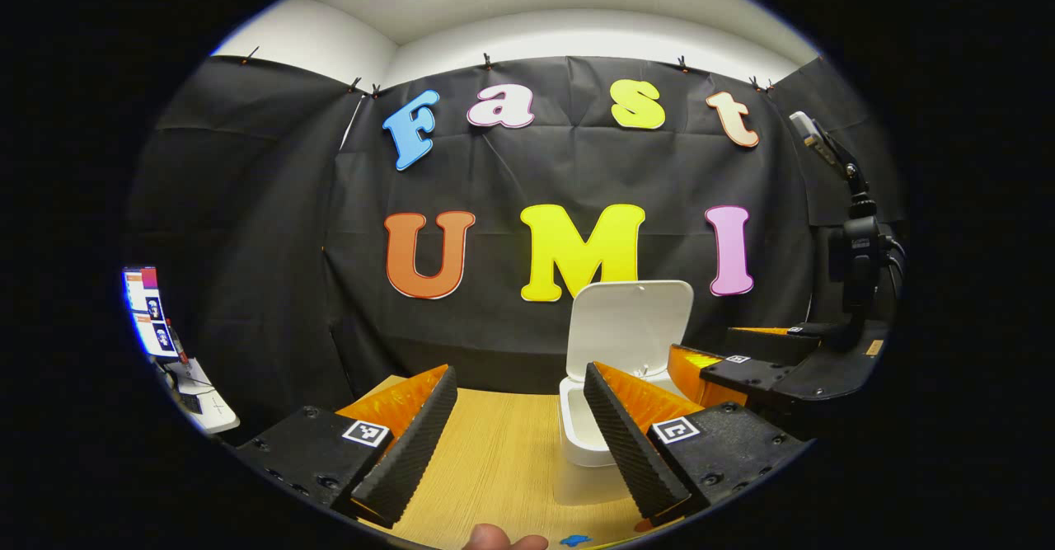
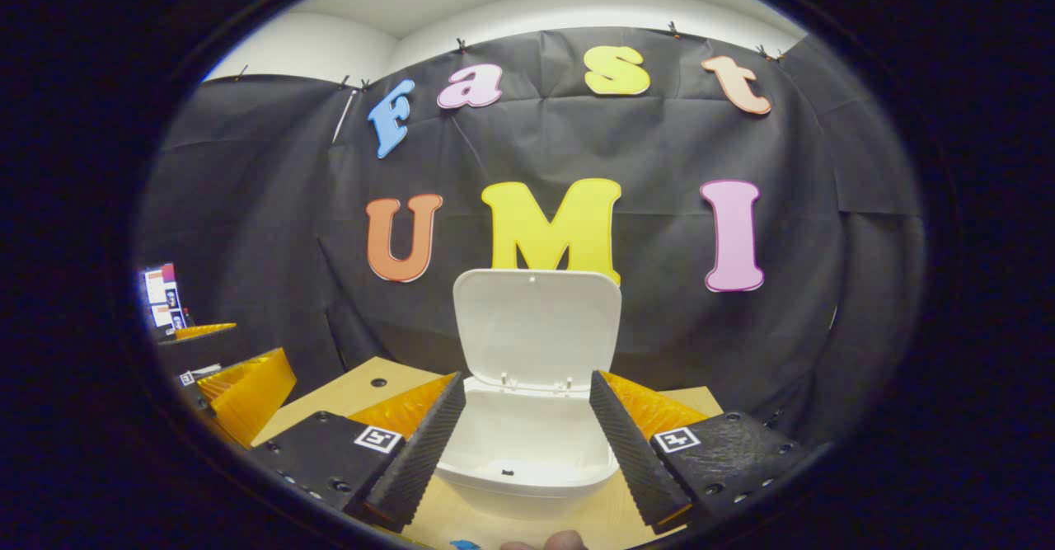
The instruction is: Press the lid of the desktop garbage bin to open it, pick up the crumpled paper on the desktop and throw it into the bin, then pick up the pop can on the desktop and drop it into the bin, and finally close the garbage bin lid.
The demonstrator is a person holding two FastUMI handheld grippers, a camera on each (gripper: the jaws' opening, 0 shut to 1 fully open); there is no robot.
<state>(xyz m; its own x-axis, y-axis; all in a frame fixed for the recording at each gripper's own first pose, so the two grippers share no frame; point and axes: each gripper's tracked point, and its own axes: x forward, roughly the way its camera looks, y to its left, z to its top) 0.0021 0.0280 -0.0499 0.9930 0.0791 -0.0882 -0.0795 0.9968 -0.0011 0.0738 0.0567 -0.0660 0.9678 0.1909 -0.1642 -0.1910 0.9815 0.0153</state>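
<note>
The white desktop bin [image 2: 527,484] stands on the wooden table [image 2: 350,393] with its lid [image 2: 536,327] swung up and upright. My right gripper [image 2: 523,385] is open just in front of the bin's mouth, with nothing between its fingers. The part of the bin's inside that shows is bare white. From the left gripper view the bin [image 1: 581,430] and its raised lid [image 1: 630,327] sit to the right of centre. My left gripper [image 1: 519,373] is open over the bare table [image 1: 494,451] and holds nothing. The right gripper [image 1: 742,369] reaches in beside the bin.
A dark camera mount [image 1: 857,237] stands at the far right. A lit screen [image 1: 152,311] sits at the far left. A fingertip [image 1: 503,540] and a small blue patch [image 1: 574,540] show at the near table edge. The left gripper [image 2: 239,385] is off to the left.
</note>
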